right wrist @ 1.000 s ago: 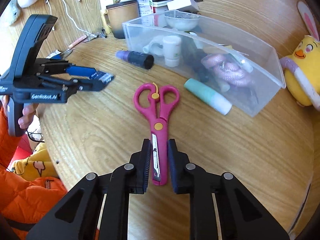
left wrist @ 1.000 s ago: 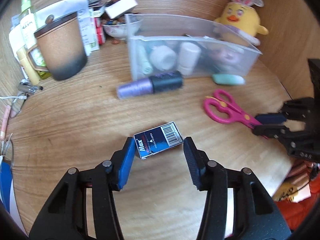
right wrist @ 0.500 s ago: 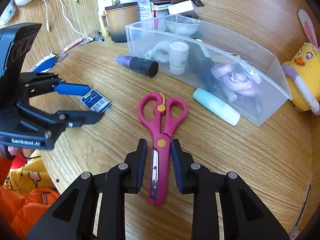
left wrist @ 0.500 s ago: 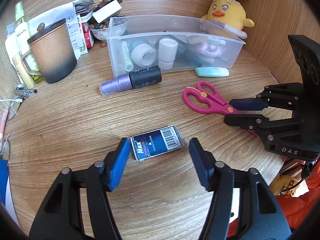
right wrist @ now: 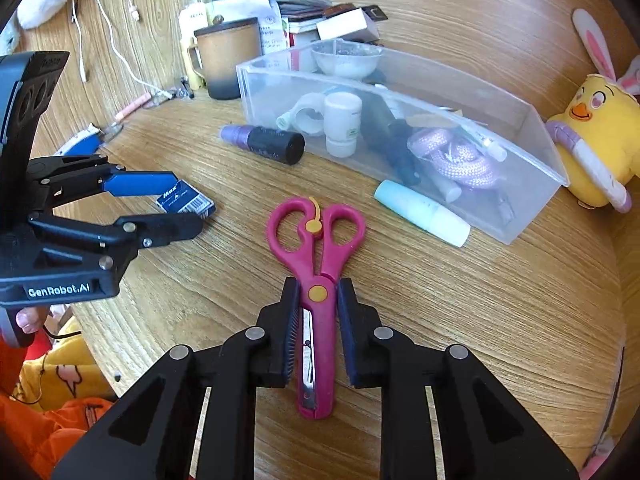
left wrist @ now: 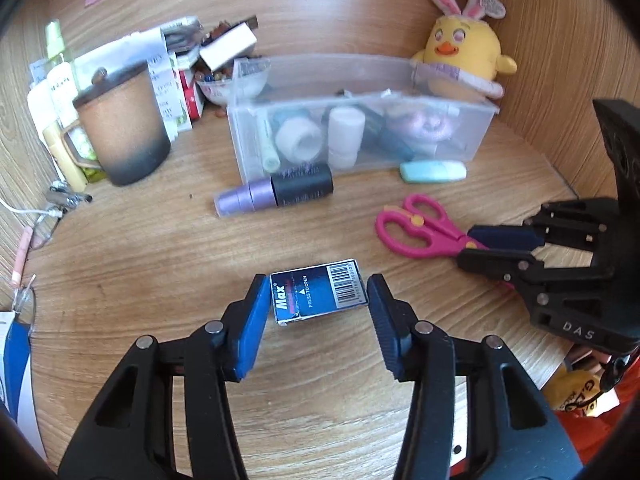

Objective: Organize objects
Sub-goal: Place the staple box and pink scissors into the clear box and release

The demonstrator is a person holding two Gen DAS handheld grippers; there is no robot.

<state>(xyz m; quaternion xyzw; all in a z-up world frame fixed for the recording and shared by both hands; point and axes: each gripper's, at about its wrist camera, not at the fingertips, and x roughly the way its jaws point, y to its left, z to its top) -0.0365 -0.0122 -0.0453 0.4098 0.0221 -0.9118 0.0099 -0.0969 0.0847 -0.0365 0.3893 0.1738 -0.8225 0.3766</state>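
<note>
Left wrist: left tongs point(left wrist: 318, 292) tilt downward, closing around staple box point(left wrist: 318, 293).

A small dark-blue "Max" box point(left wrist: 318, 295) with a barcode lies flat on the wooden table, well left of closed pink scissors point(right wrist: 316, 272), which lie flat, handles toward a clear plastic bin point(right wrist: 520, 128).
</note>
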